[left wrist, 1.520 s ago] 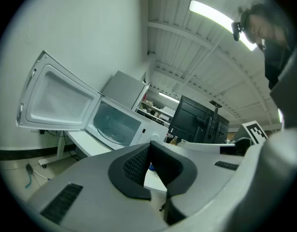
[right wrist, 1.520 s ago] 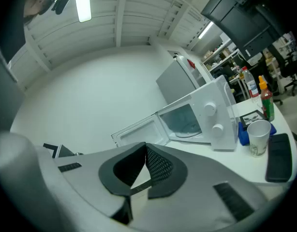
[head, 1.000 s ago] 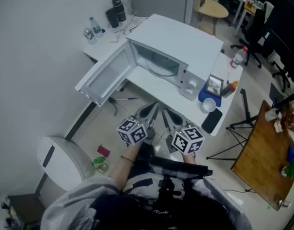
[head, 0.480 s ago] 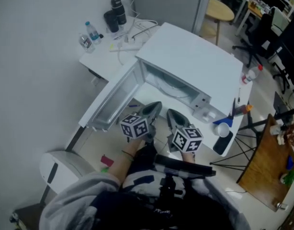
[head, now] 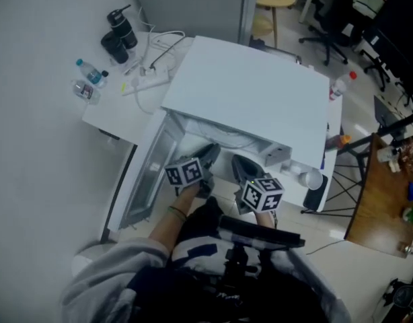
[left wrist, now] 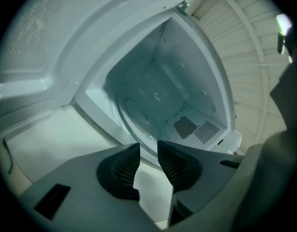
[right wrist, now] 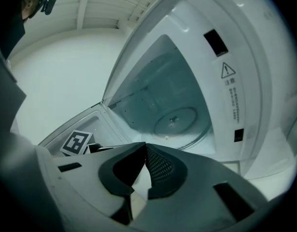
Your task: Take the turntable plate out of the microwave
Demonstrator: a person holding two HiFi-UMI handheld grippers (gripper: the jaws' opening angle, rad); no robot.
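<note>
The white microwave [head: 247, 93] stands with its door [head: 142, 180] swung open to the left. Inside, the round glass turntable plate [left wrist: 139, 115] [right wrist: 180, 122] lies flat on the cavity floor. My left gripper [head: 208, 155] [left wrist: 148, 146] hangs just in front of the cavity's lower edge; its jaws are opening, with a narrow gap and nothing between them. My right gripper [head: 243, 167] [right wrist: 145, 146] is beside it, shut and empty, a little short of the opening. Neither gripper touches the plate. In the head view the microwave's top hides the plate.
Black mugs [head: 119, 29], a water bottle [head: 89, 73] and a power strip with cables [head: 149, 76] sit on the white table to the left. A cup [head: 313, 178] and a dark phone [head: 316, 197] lie right of the microwave. A wooden table [head: 381, 200] stands at far right.
Both grippers have moved forward and down to the microwave's opening. The left jaws, shut before, have parted. The head view now looks down on the microwave's top.
</note>
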